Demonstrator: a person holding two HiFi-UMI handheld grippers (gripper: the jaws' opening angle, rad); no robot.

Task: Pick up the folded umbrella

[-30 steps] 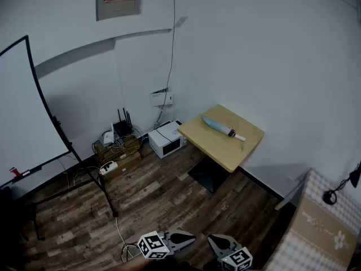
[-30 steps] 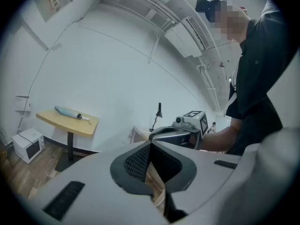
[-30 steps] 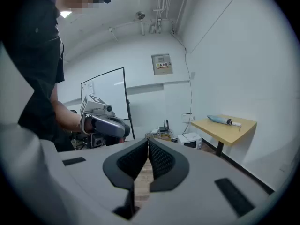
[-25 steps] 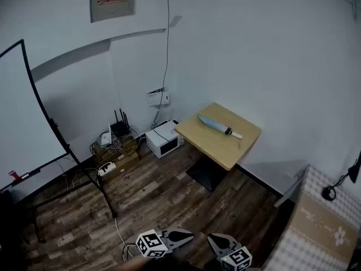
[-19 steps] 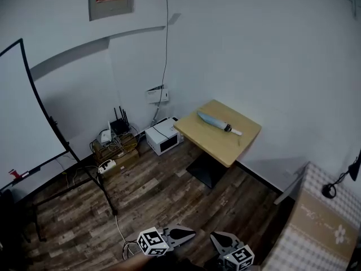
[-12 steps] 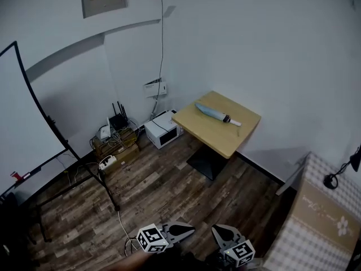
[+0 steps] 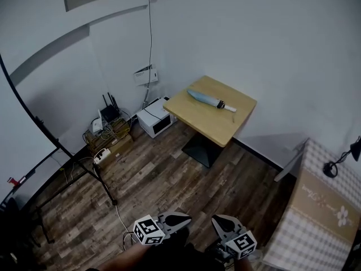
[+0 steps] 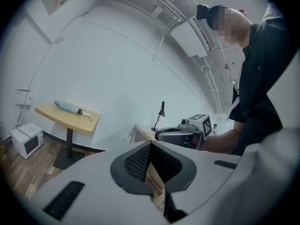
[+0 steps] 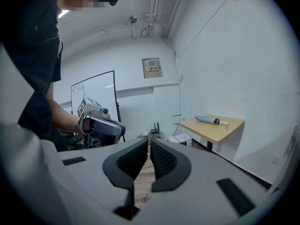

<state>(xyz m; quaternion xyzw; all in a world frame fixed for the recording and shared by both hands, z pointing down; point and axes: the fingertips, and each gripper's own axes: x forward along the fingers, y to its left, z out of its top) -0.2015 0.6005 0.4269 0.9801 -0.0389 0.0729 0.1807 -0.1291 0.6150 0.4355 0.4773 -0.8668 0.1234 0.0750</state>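
The folded light-blue umbrella (image 7: 207, 99) with a dark band and white handle lies on a small wooden table (image 7: 223, 130) by the far wall. It is far ahead of both grippers. In the left gripper view the umbrella (image 8: 69, 108) is small at the left, and in the right gripper view the umbrella (image 9: 209, 120) is at the right. My left gripper (image 7: 180, 219) and right gripper (image 7: 218, 223) hang low over the wooden floor, side by side. Each is shut with nothing between its jaws. The left gripper (image 8: 151, 145) and right gripper (image 9: 149, 142) point roughly level.
A white microwave (image 7: 153, 117) stands on the floor left of the table, beside a box with routers and cables (image 7: 107, 133). A whiteboard stand (image 7: 84, 168) spreads its legs at the left. A checked cloth-covered box (image 7: 321, 216) fills the right foreground.
The table and umbrella have slid up and left in the head view. Both grippers show slightly higher at the bottom edge, still shut and empty.
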